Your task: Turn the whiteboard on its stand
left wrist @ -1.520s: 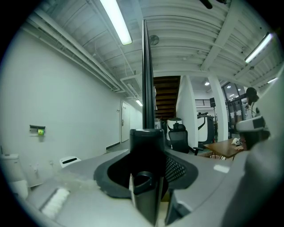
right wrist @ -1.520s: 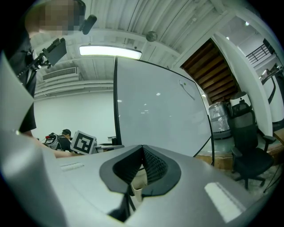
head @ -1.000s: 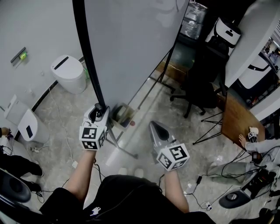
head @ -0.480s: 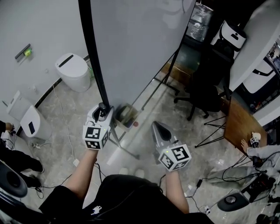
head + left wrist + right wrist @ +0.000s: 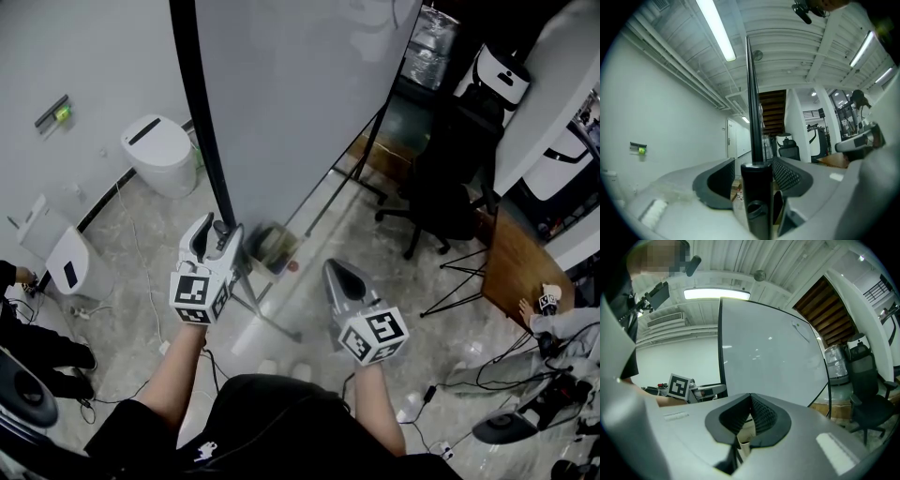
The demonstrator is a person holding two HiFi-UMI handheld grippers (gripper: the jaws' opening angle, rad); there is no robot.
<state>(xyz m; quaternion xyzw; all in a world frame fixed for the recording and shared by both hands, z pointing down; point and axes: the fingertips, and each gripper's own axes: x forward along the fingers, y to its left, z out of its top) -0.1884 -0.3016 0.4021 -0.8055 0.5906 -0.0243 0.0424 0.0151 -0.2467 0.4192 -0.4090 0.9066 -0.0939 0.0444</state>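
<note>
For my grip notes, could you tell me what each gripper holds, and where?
Nothing is held. The left gripper has just been opening its jaws around the whiteboard stand's black post; the right gripper is shut, empty.

Left hand-held gripper [image 5: 214, 234], jaws just opening, whiteboard frame [image 5: 203, 122] between them

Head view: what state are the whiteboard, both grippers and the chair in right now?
Whiteboard: upright on its stand, surface blank.
Left gripper: open; its jaws have just been opening, with the board's black post between them, not clamped.
Right gripper: shut, empty, short of the board.
Chair: upright, unoccupied.
</note>
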